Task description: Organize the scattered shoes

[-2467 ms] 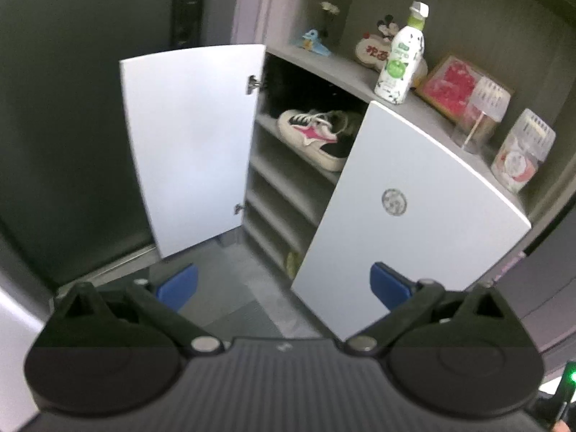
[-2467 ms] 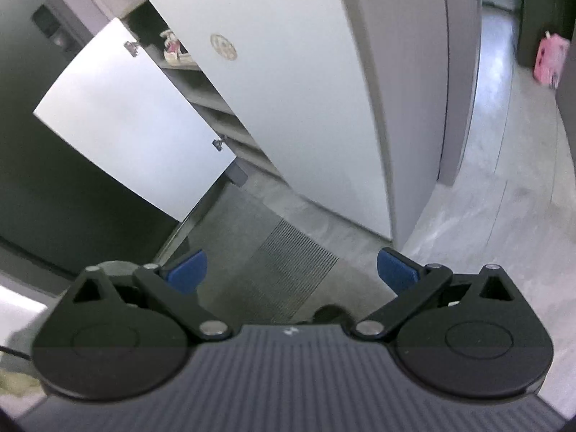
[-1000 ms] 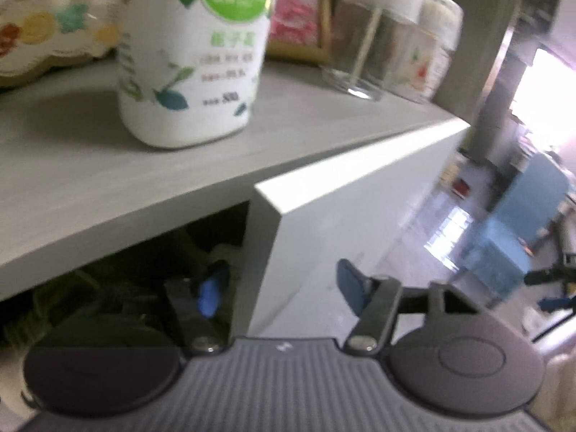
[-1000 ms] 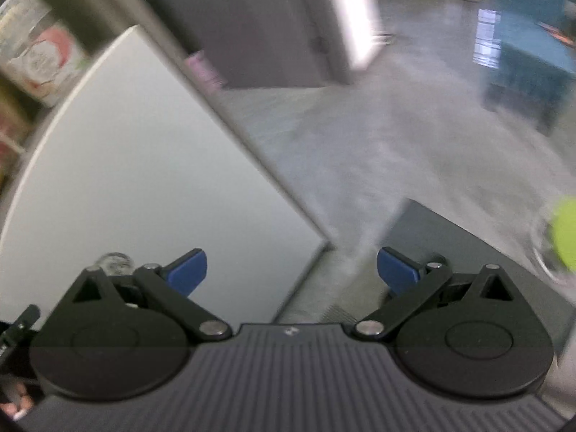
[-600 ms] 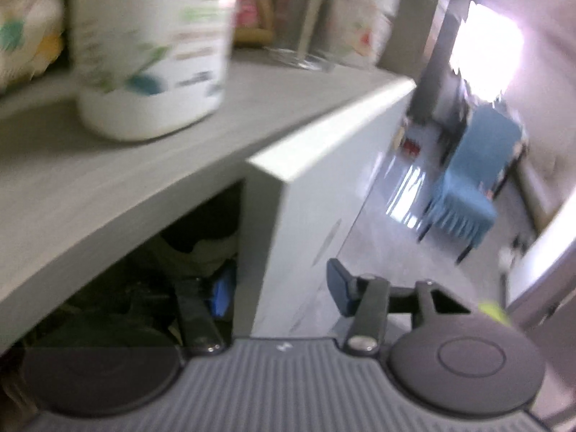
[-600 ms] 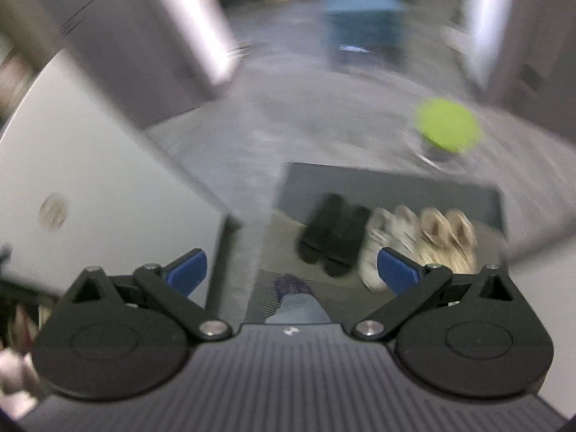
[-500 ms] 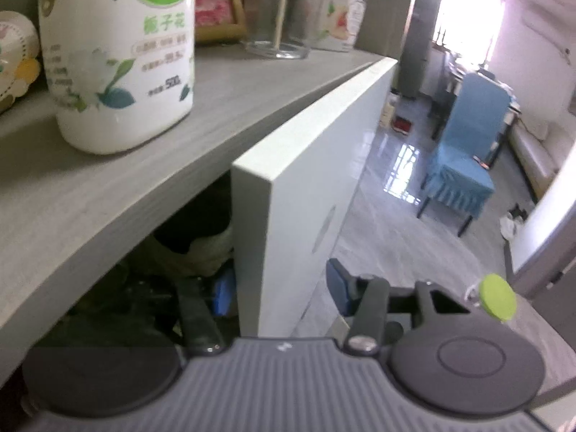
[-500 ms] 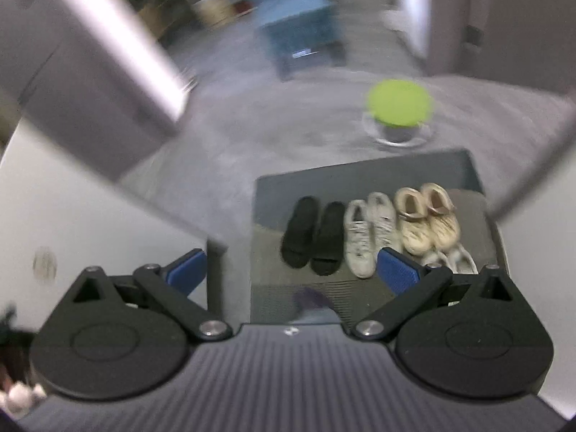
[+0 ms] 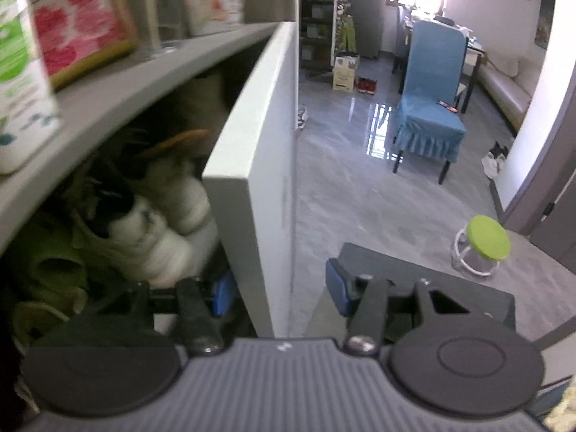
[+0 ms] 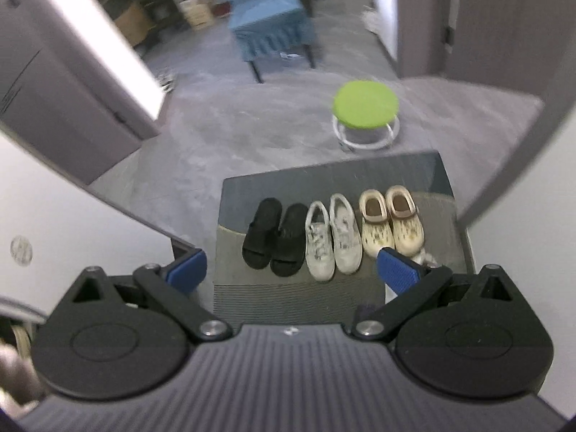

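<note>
- Our left gripper (image 9: pixel 277 288) stood astride the free edge of the white cabinet door (image 9: pixel 266 165). One blue pad was behind the panel and the other pad was in front of it. The front pad still showed a gap to the door face, so we judged it a loose hold and not a real clamp. Nothing else was between the pads.
- Our right gripper (image 10: pixel 291 270) had its jaws wide apart and empty. It pointed down at the floor.
- Three pairs of shoes stood in one row on the grey mat (image 10: pixel 324 176), below and ahead of the right gripper. From left to right we saw the black sandals (image 10: pixel 275 234), the white sneakers (image 10: pixel 333 235) and the beige clogs (image 10: pixel 390 223). The pairs stood just beside each other.
- The long axis of every shoe ran nearly along the line in which the right gripper pointed, with the heels toward us. The jaws therefore opened across the width of the shoes.
- The white sneakers lay closest to the middle between the right pads. The clogs lay close to the right pad.
- The right hand was clearly the nearer one to the row. The left hand was busy at the door.
- Inside the cabinet, behind the door, some shoes (image 9: pixel 158 237) were already lying on a shelf. They were blurred, so we could not count them.
- A green stool (image 10: pixel 365 106) stood beyond the mat, apart from the shoes.
</note>
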A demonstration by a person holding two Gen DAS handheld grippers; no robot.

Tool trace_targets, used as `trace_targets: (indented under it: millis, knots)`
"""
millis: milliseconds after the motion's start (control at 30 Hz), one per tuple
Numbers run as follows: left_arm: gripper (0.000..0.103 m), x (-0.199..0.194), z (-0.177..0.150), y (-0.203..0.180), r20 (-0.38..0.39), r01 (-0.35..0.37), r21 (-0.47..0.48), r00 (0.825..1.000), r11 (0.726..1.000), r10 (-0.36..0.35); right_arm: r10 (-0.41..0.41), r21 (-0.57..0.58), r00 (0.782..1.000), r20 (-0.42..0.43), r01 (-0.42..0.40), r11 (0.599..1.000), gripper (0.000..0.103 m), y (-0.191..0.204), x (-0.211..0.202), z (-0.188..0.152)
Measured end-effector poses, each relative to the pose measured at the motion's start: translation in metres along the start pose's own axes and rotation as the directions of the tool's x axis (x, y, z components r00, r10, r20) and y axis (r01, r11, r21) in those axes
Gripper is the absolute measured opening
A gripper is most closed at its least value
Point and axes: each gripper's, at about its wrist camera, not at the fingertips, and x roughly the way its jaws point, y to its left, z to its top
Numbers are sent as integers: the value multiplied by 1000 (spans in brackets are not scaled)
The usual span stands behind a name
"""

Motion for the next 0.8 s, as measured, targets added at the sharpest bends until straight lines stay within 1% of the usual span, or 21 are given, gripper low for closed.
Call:
trace_targets:
  millis: [100, 200, 267, 333, 467, 500, 533, 667, 700, 767, 800]
  knots:
    - [54, -1, 0, -45, -1, -33, -23, 999, 999, 32, 34, -46, 999, -1, -34, 998, 103, -29, 7, 17]
    - [54, 6, 11, -90, -15, -56, -78, 998, 995, 55, 66, -84, 998, -10, -67, 994, 103, -61, 15, 33]
    - [54, 9, 18, -114, -22, -63, -101, 998, 993, 61, 89, -71, 996, -14, -90, 993, 103, -90, 19, 40]
    - [54, 18, 25, -135, -30, -69, -116, 997, 991, 66, 84, -40, 996, -12, -85, 996, 103, -115, 20, 43]
    - [54, 37, 48, -180, -53, -54, -165, 998, 985, 46, 55, 42, 998, -6, -55, 998, 103, -165, 19, 45]
    - [52, 43, 56, -192, -60, -54, -180, 997, 982, 43, 52, 87, 999, -4, -52, 995, 103, -184, 21, 42]
    - [50, 48, 62, -201, -65, -59, -195, 997, 979, 47, 46, 107, 999, -4, -46, 993, 103, -193, 22, 41]
    - [45, 69, 84, -234, -80, -88, -211, 994, 973, 73, 18, 173, 1000, 7, -19, 985, 103, -219, 25, 34]
    - [41, 75, 89, -241, -85, -100, -209, 993, 973, 84, 18, 192, 1000, 9, -19, 981, 103, -223, 25, 32]
    - [38, 86, 102, -244, -102, -109, -255, 991, 961, 86, 18, 228, 1000, 14, -20, 973, 103, -230, 26, 29]
    - [44, 92, 108, -245, -110, -114, -277, 990, 954, 86, 17, 246, 1000, 16, -21, 969, 103, -234, 26, 27]
